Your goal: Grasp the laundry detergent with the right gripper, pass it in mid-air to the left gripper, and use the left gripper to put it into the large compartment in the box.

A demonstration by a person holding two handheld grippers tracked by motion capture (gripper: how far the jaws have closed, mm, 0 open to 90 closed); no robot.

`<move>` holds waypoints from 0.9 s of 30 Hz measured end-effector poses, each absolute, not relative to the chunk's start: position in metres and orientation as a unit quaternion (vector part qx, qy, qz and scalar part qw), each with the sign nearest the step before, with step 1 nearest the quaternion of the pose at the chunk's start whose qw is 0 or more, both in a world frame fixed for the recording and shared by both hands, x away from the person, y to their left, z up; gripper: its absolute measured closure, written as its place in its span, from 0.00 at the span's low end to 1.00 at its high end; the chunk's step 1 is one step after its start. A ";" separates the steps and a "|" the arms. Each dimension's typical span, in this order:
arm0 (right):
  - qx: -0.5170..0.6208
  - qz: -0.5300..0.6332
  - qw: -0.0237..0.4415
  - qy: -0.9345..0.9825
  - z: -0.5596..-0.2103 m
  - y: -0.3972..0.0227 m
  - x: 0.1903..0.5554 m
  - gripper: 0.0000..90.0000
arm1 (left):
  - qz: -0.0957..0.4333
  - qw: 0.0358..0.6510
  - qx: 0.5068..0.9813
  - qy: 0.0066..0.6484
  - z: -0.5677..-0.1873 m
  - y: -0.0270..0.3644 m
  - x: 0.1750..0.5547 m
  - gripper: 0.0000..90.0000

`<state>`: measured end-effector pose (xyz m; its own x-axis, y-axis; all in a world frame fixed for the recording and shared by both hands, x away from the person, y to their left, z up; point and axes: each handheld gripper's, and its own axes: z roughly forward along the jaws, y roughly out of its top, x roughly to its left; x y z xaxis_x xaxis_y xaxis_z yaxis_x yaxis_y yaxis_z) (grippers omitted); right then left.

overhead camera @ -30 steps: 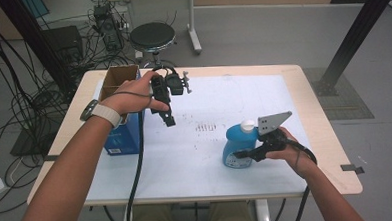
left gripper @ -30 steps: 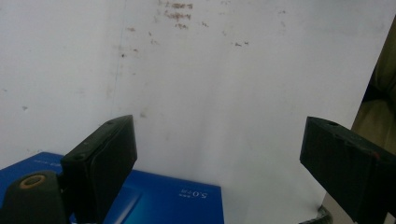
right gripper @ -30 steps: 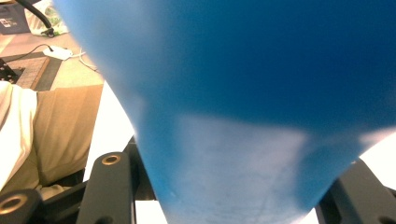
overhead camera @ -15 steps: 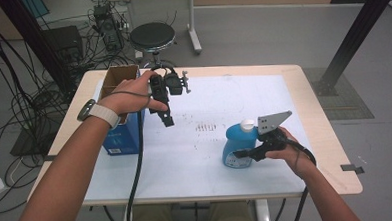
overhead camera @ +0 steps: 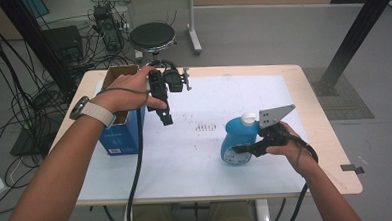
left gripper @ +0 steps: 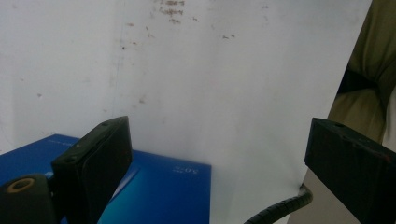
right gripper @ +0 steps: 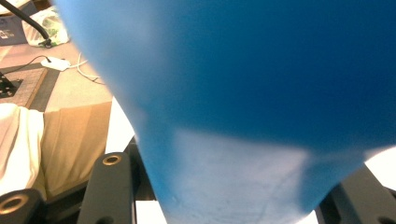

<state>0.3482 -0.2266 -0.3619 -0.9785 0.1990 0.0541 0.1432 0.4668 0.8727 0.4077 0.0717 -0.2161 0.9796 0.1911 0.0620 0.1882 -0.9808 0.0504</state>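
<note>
Even indoor light, soft shadows; blue bottle [right gripper: 261, 93] blurred at close range.

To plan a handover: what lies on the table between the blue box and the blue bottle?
In the high view, bare white mat with small dark specks separates the blue box from the blue bottle.

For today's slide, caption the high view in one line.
Right tongs grip a blue bottle; open left tongs hover beside a blue box.

Left gripper [overhead camera: 163, 114] jaws just wider apart, nothing between them.
</note>
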 end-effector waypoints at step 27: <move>0.058 0.491 0.006 0.869 -0.295 -0.171 0.340 0.49 | 0.034 0.001 0.998 0.061 -0.156 0.039 0.361 0.09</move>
